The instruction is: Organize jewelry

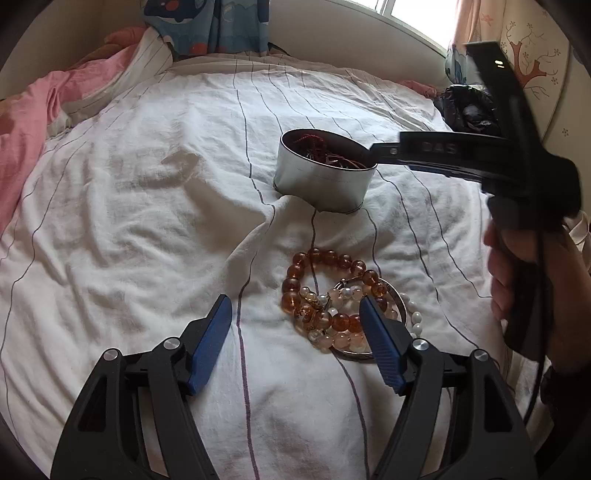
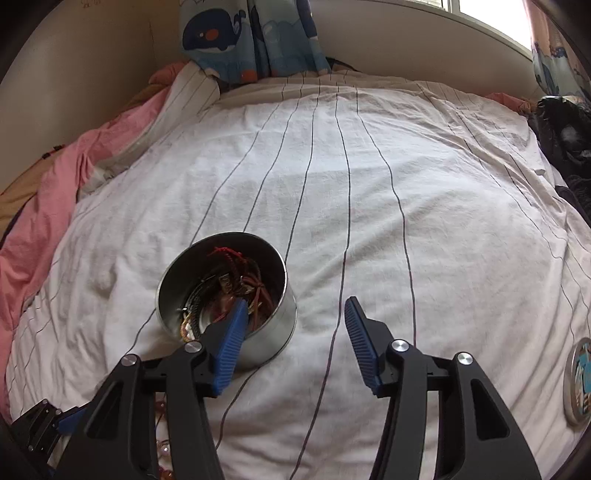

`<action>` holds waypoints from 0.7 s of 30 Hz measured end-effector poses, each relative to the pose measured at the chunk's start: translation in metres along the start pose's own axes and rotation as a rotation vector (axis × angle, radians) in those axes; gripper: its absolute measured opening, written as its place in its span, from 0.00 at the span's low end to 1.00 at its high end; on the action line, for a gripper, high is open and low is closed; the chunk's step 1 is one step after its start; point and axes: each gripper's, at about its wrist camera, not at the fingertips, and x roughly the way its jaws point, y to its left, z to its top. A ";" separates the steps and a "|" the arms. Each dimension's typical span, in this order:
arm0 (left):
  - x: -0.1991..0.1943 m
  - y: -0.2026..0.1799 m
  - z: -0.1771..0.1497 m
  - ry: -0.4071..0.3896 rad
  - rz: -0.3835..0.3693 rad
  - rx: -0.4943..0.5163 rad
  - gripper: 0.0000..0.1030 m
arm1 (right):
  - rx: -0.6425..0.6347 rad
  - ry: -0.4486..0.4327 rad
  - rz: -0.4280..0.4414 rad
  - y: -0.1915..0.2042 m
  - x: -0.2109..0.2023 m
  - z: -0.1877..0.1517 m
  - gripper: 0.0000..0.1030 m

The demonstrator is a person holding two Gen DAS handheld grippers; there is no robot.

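Bed [image 2: 369, 184] under a wrinkled white sheet with thin dark stripes, filling both views. Pink quilt [image 1: 33, 107] bunched along one edge. Blue whale-print curtain [image 2: 236, 40] at the far side, below a bright window [image 1: 413, 18]. Dark bundle of cloth [image 1: 469, 107] at the far right corner.

One round metal tin [image 1: 325, 177] near mid-bed, open-topped, holding red cords and tangled jewelry. One lid [image 2: 578, 384] flat on the sheet, well apart to the right. One heap of bead bracelets [image 1: 332, 302], amber, pale and pearl, just in front of the tin.

Left gripper [image 1: 295, 314] spread wide beside the heap, empty. Right gripper [image 2: 295, 314] spread wide, empty, left fingertip over the tin's rim.
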 end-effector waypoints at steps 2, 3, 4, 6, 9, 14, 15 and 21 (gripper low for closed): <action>0.000 -0.003 -0.002 -0.012 0.017 0.010 0.69 | 0.032 -0.036 0.028 -0.002 -0.025 -0.020 0.62; 0.000 -0.005 -0.003 -0.017 0.026 0.017 0.69 | 0.050 -0.048 0.043 -0.005 -0.037 -0.033 0.63; 0.000 -0.006 -0.003 -0.021 0.035 0.024 0.70 | 0.065 -0.054 0.050 -0.007 -0.047 -0.047 0.64; 0.000 -0.008 -0.004 -0.032 0.046 0.034 0.73 | 0.088 -0.053 0.050 -0.010 -0.061 -0.073 0.65; -0.004 -0.006 -0.005 -0.052 0.054 0.023 0.79 | 0.136 -0.001 0.046 -0.018 -0.060 -0.105 0.65; -0.008 0.001 -0.008 -0.072 0.048 -0.024 0.83 | 0.122 0.014 0.032 -0.009 -0.052 -0.118 0.75; -0.009 0.001 -0.009 -0.076 0.051 -0.026 0.84 | 0.103 0.013 0.019 -0.005 -0.051 -0.118 0.76; -0.008 -0.002 -0.012 -0.075 0.081 -0.015 0.91 | 0.070 0.001 0.013 0.000 -0.052 -0.122 0.82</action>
